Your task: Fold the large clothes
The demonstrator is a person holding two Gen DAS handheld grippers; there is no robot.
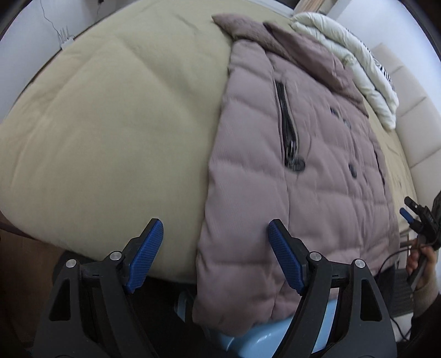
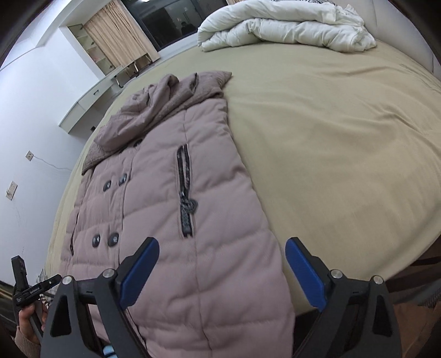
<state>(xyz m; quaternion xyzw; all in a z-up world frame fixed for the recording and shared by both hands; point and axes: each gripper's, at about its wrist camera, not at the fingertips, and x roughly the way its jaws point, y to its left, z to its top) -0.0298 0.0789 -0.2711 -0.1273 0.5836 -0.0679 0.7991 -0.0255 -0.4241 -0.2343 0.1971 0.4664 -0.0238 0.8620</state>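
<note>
A mauve quilted coat point(image 1: 317, 170) lies lengthwise on a beige bed point(image 1: 110, 124), sleeves folded in, collar at the far end, hem hanging over the near edge. My left gripper point(image 1: 215, 247) hovers open above the coat's left edge near the hem, nothing between its blue pads. In the right wrist view the coat point(image 2: 171, 220) shows dark buttons and a zipped pocket. My right gripper point(image 2: 222, 270) is open above the coat's right side near the hem, empty. Each gripper shows at the edge of the other's view, the right gripper point(image 1: 413, 214) and the left gripper point(image 2: 30, 278), held in a hand.
A crumpled white duvet point(image 2: 286, 24) lies at the head of the bed point(image 2: 330, 137). A pale upholstered headboard point(image 1: 413, 115) stands beyond it. White wall with sockets point(image 2: 11, 190), a desk and curtains are off the bed's side. A light blue object point(image 1: 261, 341) sits below the hem.
</note>
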